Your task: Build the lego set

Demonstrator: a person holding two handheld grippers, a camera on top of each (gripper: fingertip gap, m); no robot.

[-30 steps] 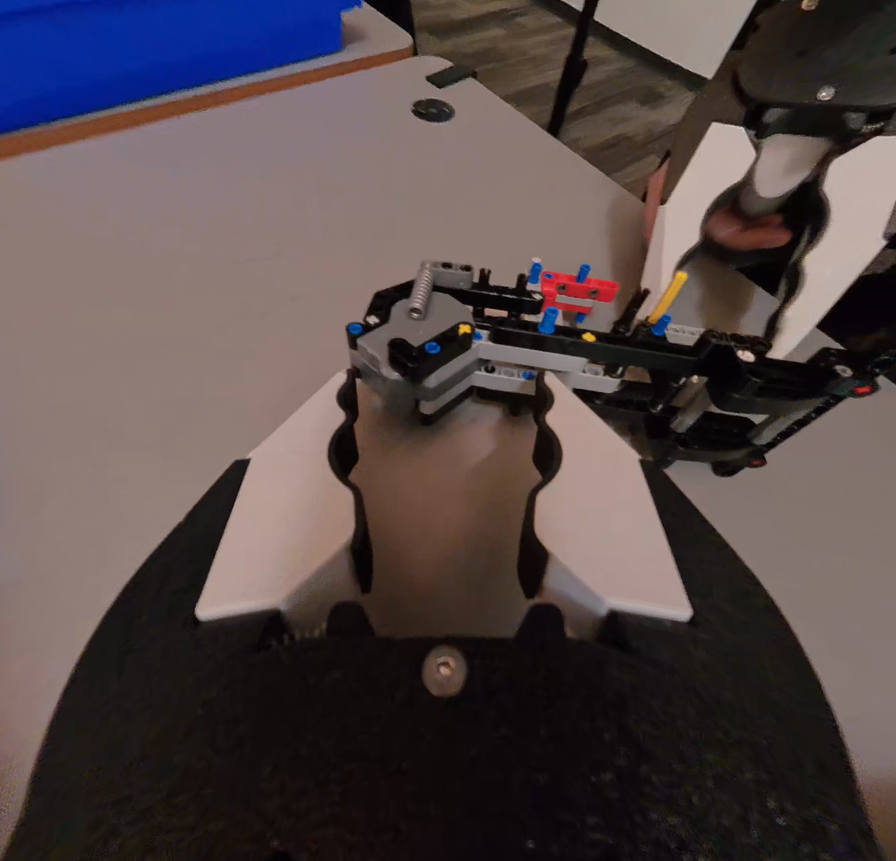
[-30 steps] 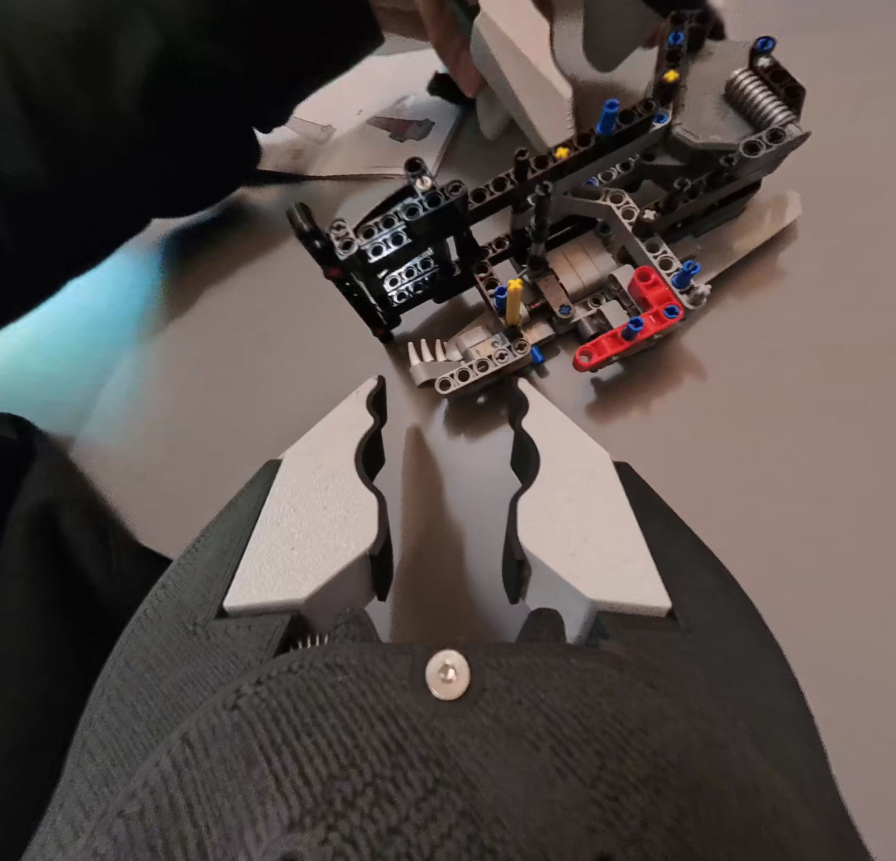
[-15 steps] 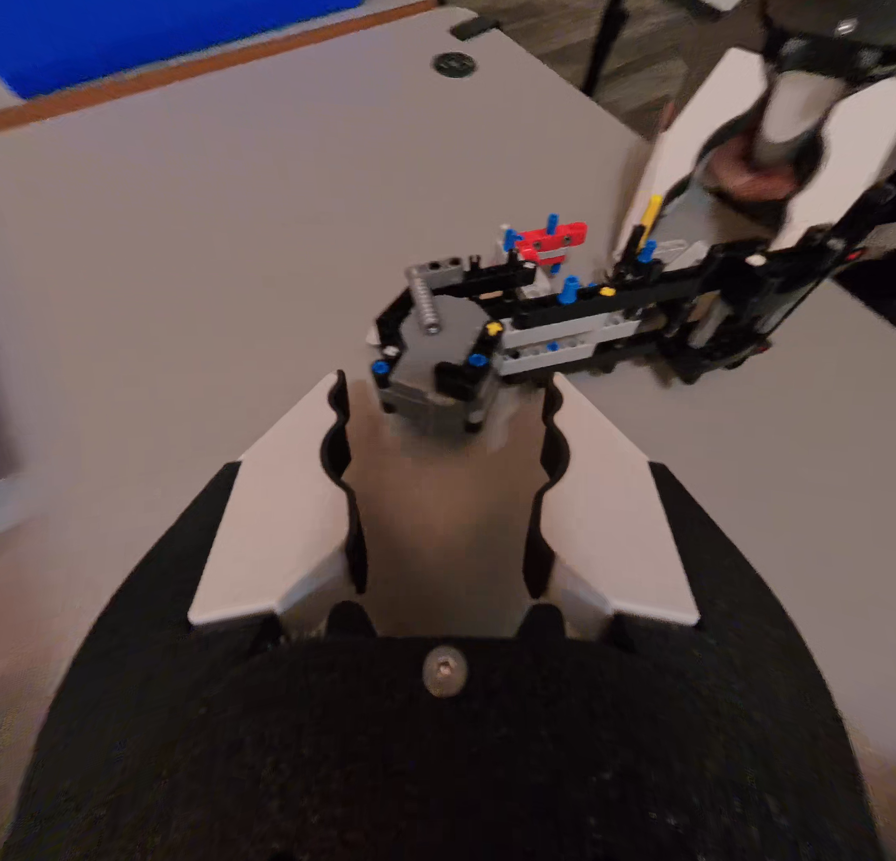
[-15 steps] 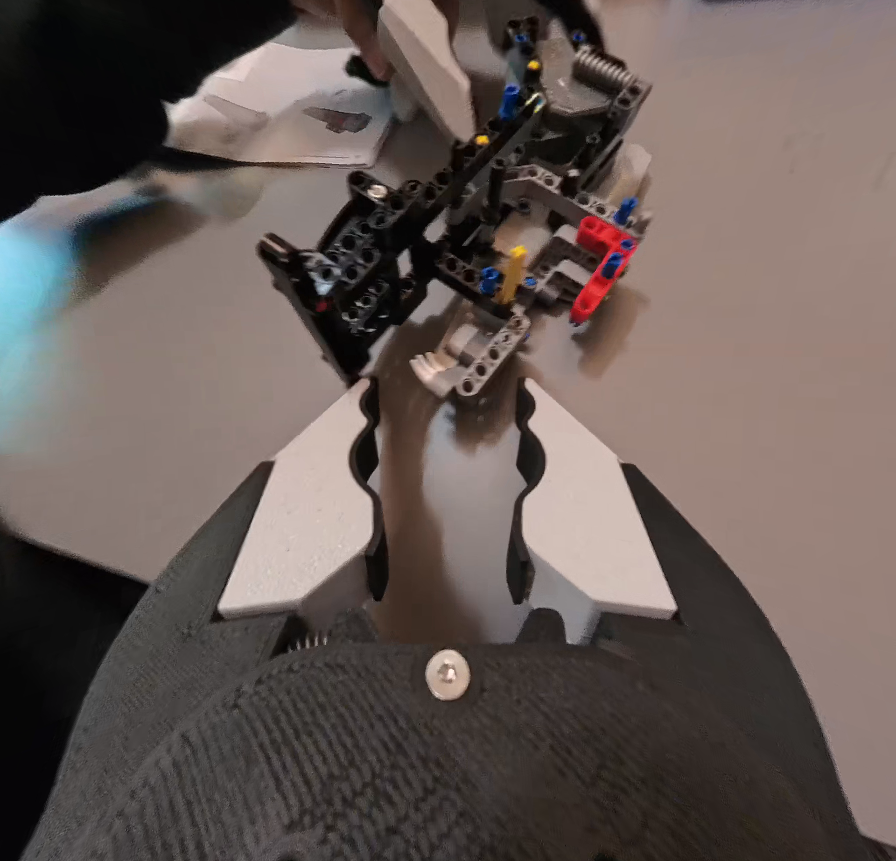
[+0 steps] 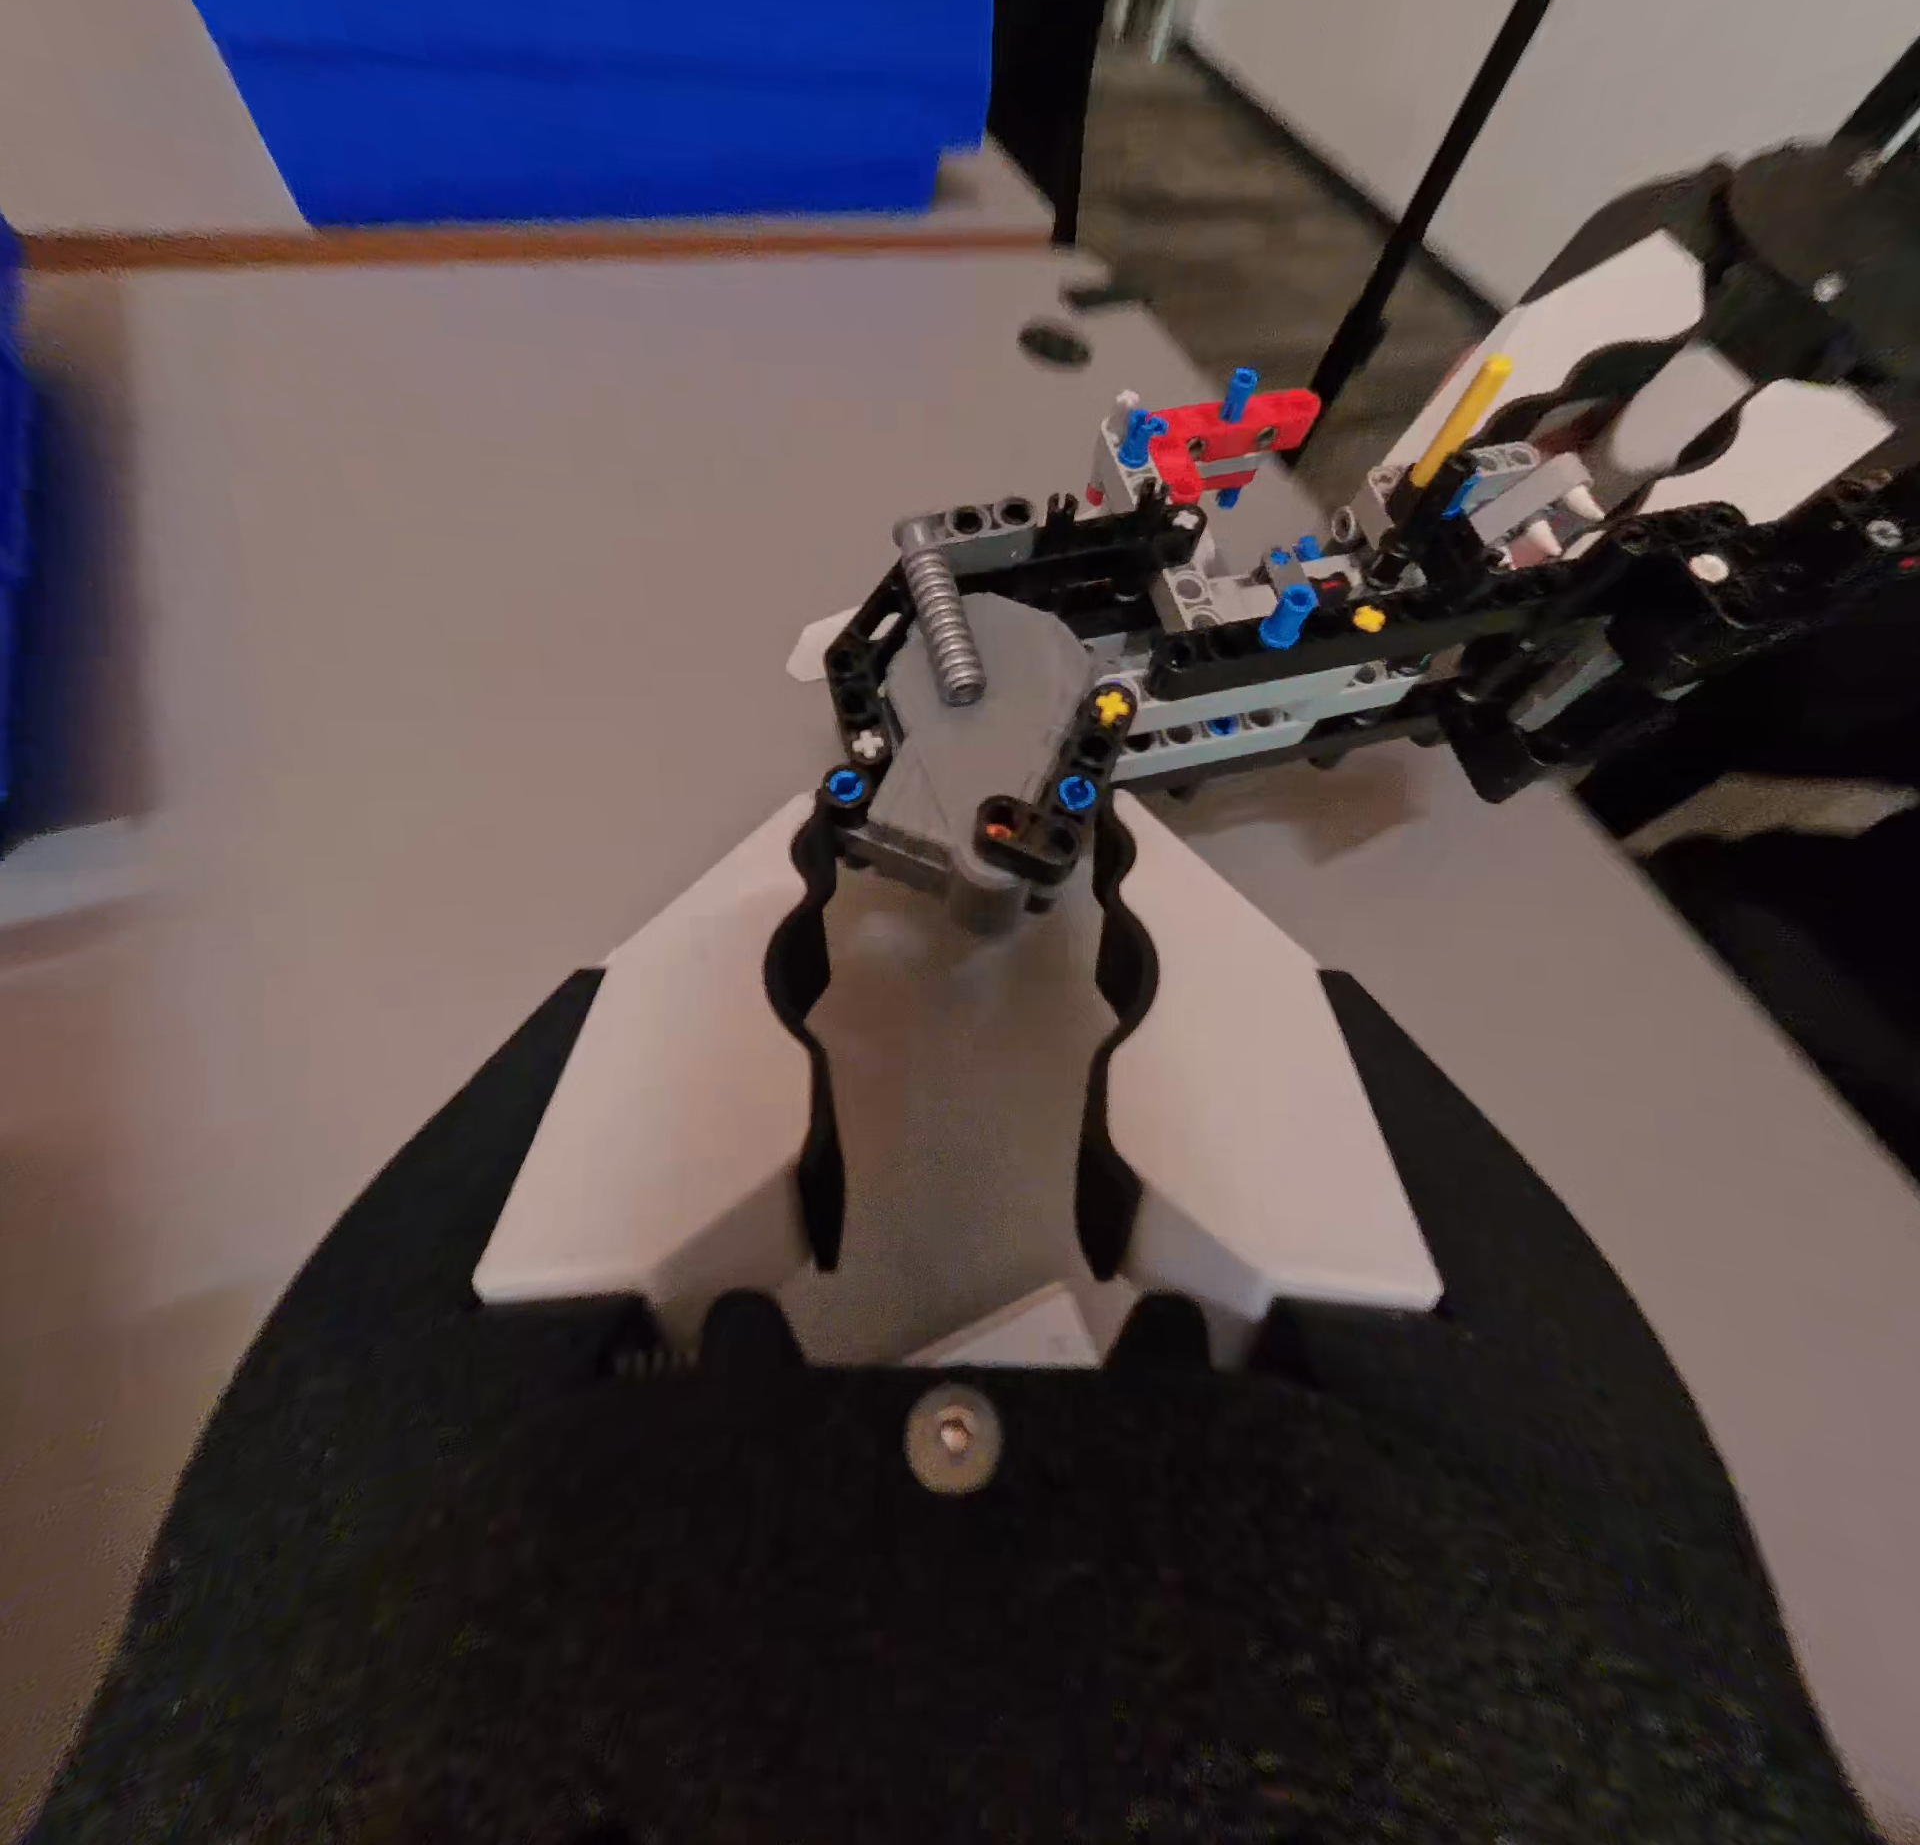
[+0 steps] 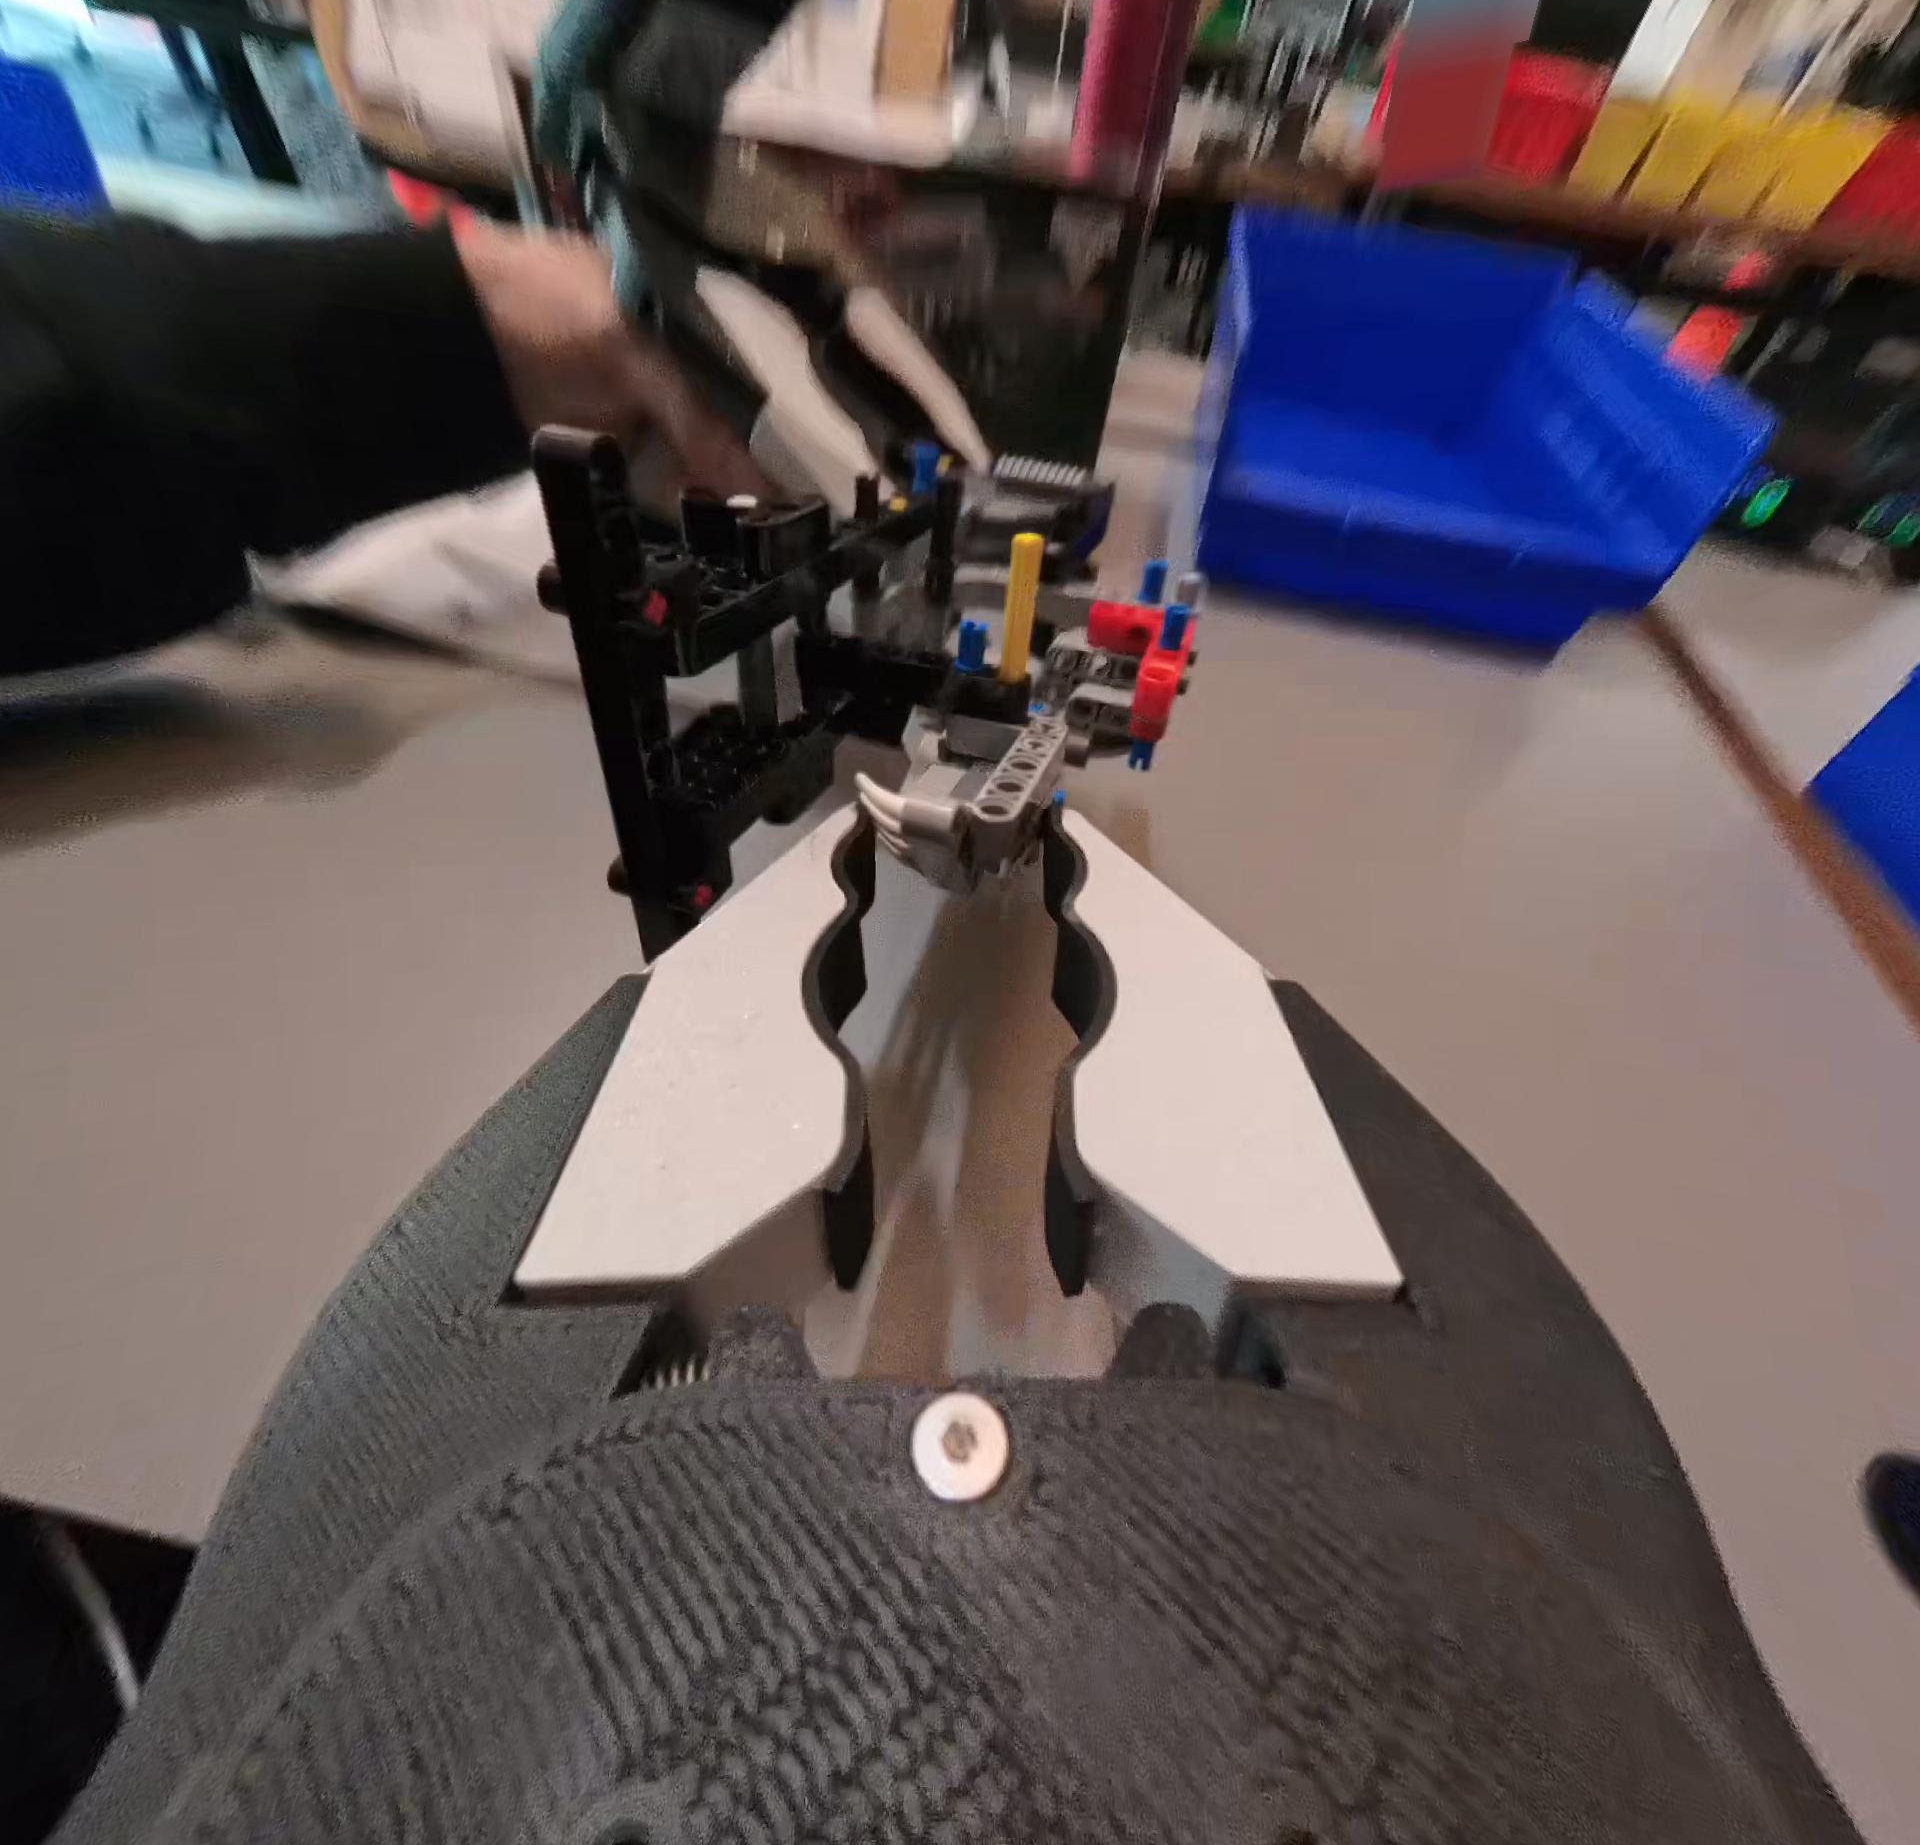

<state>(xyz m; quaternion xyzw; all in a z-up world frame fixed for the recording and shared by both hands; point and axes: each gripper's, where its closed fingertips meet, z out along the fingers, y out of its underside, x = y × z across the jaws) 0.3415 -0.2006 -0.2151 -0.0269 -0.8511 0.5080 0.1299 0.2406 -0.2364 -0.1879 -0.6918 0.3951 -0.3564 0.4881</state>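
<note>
Fingers (image 5: pixel 810 860) of the left gripper (image 5: pixel 961 839) squeeze the grey end of the lego set (image 5: pixel 1195 642). Fingers (image 6: pixel 1070 860) of the right gripper (image 6: pixel 956 850) pinch its other end above the counter (image 6: pixel 1455 860).

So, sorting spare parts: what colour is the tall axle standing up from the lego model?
Yellow axle, clearest in the right wrist view.

One lego model (image 5: pixel 1195 642), two grippers (image 5: pixel 961 829) (image 6: pixel 951 834)

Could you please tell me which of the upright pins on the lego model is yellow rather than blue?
The long yellow plastic axle standing near the red angled beam; it is taller than the short blue pins around it.
</note>
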